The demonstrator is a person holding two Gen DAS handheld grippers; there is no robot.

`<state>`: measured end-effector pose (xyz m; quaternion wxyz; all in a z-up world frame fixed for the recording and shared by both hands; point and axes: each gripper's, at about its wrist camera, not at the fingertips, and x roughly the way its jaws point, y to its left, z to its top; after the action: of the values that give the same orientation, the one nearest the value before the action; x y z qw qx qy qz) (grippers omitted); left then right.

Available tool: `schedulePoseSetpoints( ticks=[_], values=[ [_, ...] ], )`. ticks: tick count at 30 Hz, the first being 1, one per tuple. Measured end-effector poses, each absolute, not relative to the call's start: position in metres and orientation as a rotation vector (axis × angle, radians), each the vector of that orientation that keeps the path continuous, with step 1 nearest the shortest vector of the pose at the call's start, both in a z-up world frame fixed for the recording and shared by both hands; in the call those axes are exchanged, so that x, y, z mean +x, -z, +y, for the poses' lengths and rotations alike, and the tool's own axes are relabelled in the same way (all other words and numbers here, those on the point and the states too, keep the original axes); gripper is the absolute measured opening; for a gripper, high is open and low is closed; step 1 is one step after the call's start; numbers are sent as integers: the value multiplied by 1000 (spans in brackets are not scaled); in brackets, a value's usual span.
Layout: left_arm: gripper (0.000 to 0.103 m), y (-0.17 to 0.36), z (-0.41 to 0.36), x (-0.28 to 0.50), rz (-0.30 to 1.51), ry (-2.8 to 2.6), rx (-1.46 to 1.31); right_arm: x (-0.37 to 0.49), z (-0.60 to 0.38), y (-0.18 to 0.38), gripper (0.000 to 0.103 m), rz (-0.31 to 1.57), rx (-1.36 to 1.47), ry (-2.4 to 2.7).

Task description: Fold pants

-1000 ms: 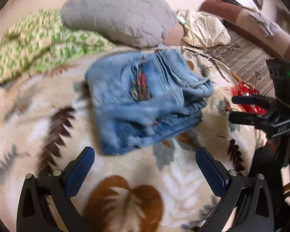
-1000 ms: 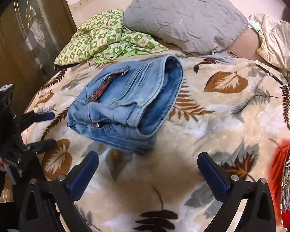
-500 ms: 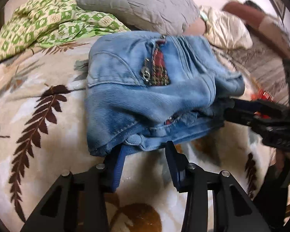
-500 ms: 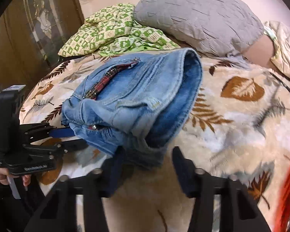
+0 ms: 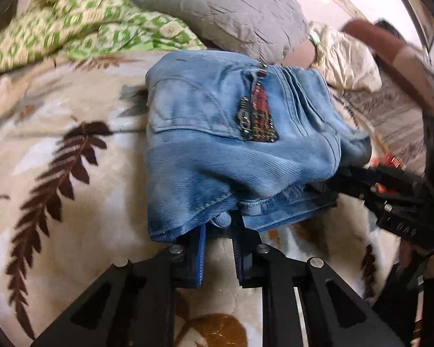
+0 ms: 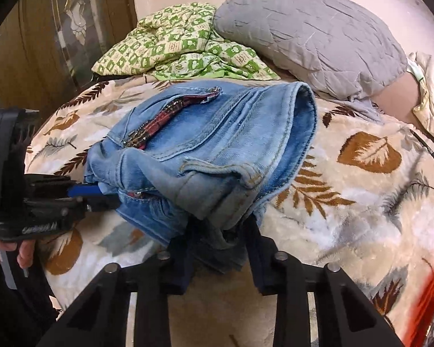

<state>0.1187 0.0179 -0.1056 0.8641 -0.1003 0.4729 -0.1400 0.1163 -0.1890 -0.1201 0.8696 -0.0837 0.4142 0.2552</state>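
A: Pants (image 5: 217, 144) lay folded thick on the bed's leaf blanket (image 5: 58, 173). Your left gripper (image 5: 218, 225) had just closed onto the near hem, and your right gripper (image 6: 220, 231) onto its corner.
B: So the risk?
A: You pinched only some layers, so lifting could have spilled the stack open.

Folded pants (image 5: 217, 156) lying on the blanket (image 5: 58, 173) of the bed, directly ahead of the left hand-held gripper (image 5: 218, 231), near edge between its 2 fingers. Right hand-held gripper (image 6: 220, 237) at the pile's adjacent side, a corner between its fingers. Beyond the pants, away from both: pillow (image 6: 312, 34) on the far side, quilt (image 6: 176, 46) to its left. Cupboard door (image 6: 43, 46) further left of the right hand-held gripper.
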Motion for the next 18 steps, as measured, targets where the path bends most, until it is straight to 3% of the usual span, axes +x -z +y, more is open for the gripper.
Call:
schedulePoseSetpoints(
  ticks=[10,18],
  values=[
    [15,109,27,114,986,273,-239,115,-207,123,13,857,-148,-445],
    [18,107,24,114,994,275,-218,117,-216,123,13,868,-107,-442]
  ],
)
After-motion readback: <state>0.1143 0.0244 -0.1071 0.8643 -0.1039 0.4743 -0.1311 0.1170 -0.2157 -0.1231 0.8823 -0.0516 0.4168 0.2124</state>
